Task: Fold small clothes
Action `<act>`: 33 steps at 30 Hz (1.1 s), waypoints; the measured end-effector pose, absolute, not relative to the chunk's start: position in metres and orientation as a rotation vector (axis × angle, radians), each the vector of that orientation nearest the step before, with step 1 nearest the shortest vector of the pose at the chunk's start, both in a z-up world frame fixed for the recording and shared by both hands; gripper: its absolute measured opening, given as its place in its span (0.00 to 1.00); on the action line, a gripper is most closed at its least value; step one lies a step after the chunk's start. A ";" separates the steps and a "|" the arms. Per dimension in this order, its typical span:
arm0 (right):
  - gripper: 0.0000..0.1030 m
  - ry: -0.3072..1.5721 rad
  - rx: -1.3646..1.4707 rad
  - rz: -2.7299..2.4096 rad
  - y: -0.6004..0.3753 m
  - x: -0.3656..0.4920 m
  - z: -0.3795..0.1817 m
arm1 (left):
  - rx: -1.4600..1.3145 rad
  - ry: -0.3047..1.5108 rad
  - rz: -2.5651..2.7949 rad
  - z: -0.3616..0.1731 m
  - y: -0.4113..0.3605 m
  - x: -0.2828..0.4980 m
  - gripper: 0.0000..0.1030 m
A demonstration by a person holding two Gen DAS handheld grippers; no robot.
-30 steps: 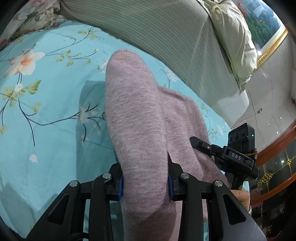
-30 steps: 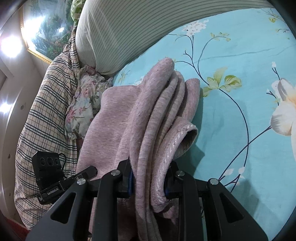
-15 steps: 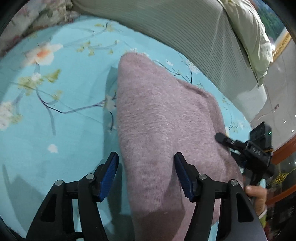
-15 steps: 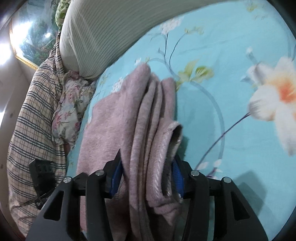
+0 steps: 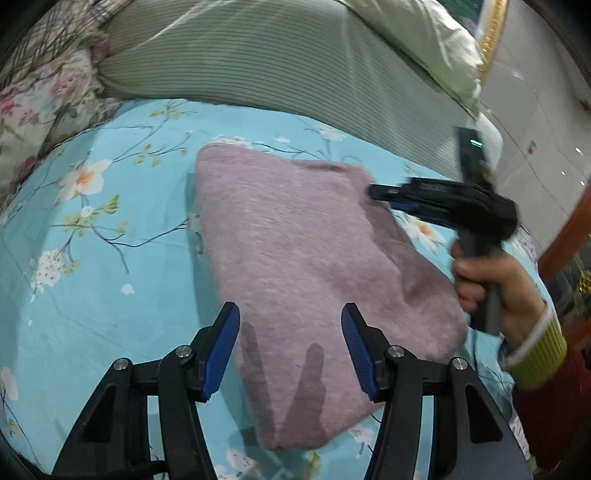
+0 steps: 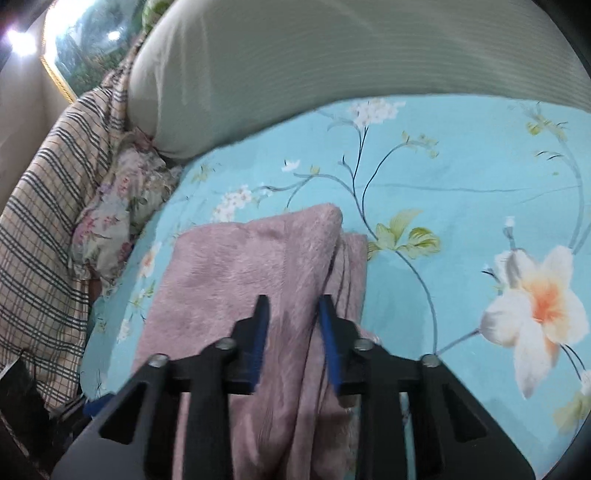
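Bed with floral sheet (image 5: 110,266): folded mauve garment (image 5: 295,258) lies centre frame. Left tool (image 5: 290,334) wide, just released cloth. Right tool (image 6: 291,314) narrowed, empty, lifted clear. Fold looks complete.

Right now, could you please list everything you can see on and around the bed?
folded garment: one, dusty pink, flat on the bedsheet
bedsheet: one, turquoise with a flower print, under the garment
striped pillow: one, grey-green, beyond the garment
pale pillow: one, cream, behind the striped pillow
floral cloth: one, pinkish print, bunched at the sheet's edge
plaid blanket: one, beige with dark lines, beside the floral cloth
framed picture: one, gold frame, on the wall
left hand-held gripper: black with blue pads, open above the garment
right hand-held gripper: same, above the garment
hand: one, holding the right gripper's handle
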State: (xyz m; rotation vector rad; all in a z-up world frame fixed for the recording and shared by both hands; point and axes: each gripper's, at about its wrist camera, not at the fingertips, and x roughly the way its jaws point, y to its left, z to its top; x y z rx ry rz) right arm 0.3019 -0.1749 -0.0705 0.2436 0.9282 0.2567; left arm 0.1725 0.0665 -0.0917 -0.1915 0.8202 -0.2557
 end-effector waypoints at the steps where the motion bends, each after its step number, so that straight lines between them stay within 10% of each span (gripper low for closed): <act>1: 0.09 0.915 0.238 0.261 -0.174 0.304 -0.066 | -0.189 0.818 -0.271 -0.091 0.064 0.171 0.54; 21: 0.11 0.858 0.327 0.270 -0.199 0.203 -0.035 | -0.135 0.855 -0.244 -0.100 0.074 0.123 0.55; 25: 0.51 0.888 0.354 0.278 -0.195 0.156 -0.052 | -0.117 0.868 -0.239 -0.111 0.072 0.101 0.58; 33: 0.50 0.959 0.309 0.276 -0.181 0.134 -0.087 | 0.025 0.888 -0.100 -0.141 0.050 0.106 0.54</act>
